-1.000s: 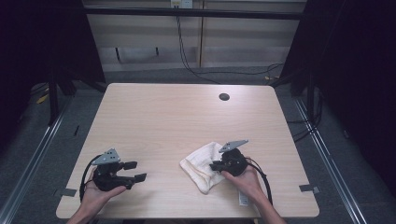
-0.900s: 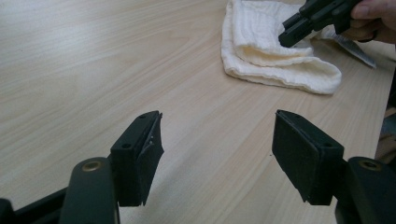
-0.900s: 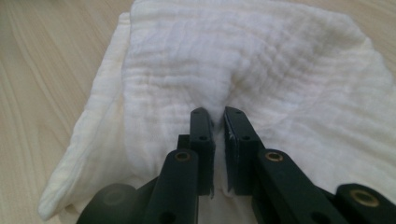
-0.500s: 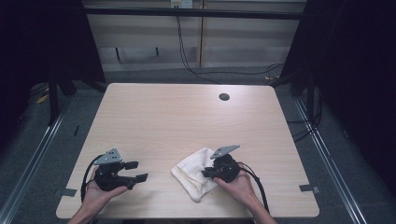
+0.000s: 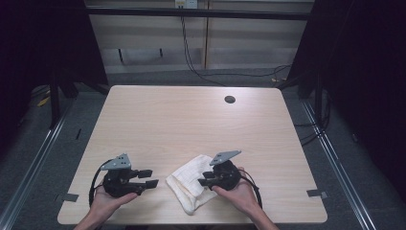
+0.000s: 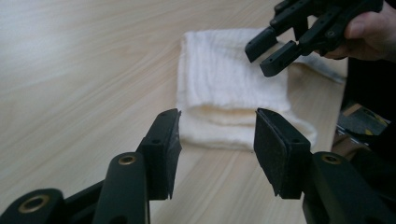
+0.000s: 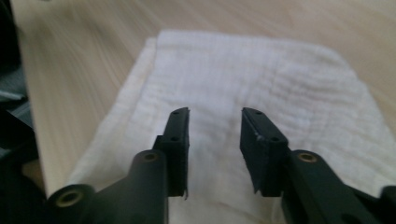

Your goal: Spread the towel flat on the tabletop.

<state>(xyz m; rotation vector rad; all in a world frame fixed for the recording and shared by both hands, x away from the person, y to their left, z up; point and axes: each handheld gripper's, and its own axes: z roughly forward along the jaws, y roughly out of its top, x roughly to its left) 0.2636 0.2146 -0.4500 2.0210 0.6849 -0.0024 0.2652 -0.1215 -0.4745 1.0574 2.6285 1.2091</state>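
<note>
**Inspector:** The right gripper (image 5: 205, 178) stood over the folded white cloth (image 5: 189, 181), its jaws parted with nothing between them; they had just been opening, and the cloth lay flat beneath them, released. In the right gripper view the pads (image 7: 179, 140) hung clear of the weave.

**Clerk:** And the left gripper?

**Inspector:** The left gripper (image 5: 148, 177) lay just beside the cloth's left edge, pointed at it. Its jaws were spread but had just been closing somewhat, gripping nothing; the left gripper view showed bare tabletop between the pads (image 6: 279, 149) and the cloth's folded edge ahead.

**Clerk:** Where did the cloth lie?

**Inspector:** Near the front edge of the table (image 5: 158, 124), between the two grippers, doubled over with two layers showing at its near fold.

**Clerk:** Which step, by the inspector's judgement?

**Inspector:** A fold appeared just laid down and let go. The next move likely called for each gripper to take a fresh hold on an edge or corner, low enough to catch both layers.

**Clerk:** Room to work?

**Inspector:** Ample beyond the cloth, where only a small dark grommet (image 5: 230, 99) lay far behind it. Toward the person the cloth's corner sat close to the table's front edge, so a pull that way risked dragging it off.
</note>
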